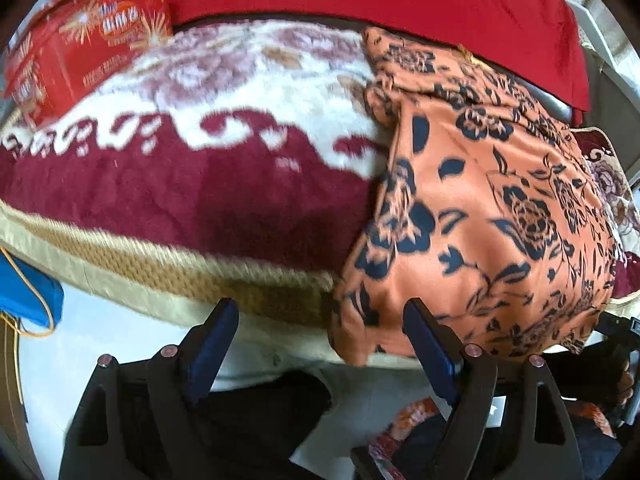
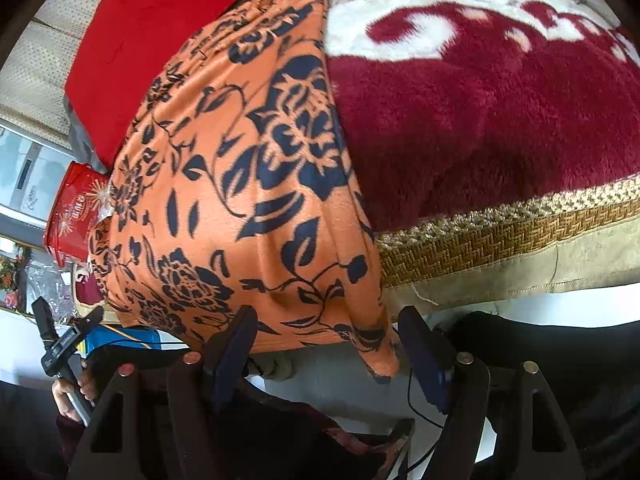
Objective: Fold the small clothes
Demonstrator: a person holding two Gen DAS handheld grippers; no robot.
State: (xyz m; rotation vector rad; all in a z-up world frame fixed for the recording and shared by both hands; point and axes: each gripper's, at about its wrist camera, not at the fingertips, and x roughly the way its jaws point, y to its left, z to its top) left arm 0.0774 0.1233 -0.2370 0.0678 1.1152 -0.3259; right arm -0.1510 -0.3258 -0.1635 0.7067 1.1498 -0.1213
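Orange flowered cloth [image 1: 480, 200] is lying on the blanket [image 1: 200, 200], its near edge hanging over the bed's edge; both claws, left [image 1: 320, 344] and right [image 2: 328, 348], are hovering spread and empty at that edge, apparently about to pinch the near corners for a fold

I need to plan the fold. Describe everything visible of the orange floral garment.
The orange floral garment looks like thin, soft fabric with a dark blue flower-and-leaf print. It lies spread and slightly rumpled on the maroon plush blanket, its near edge drooping over the blanket's woven border. Neither open gripper grasps it.
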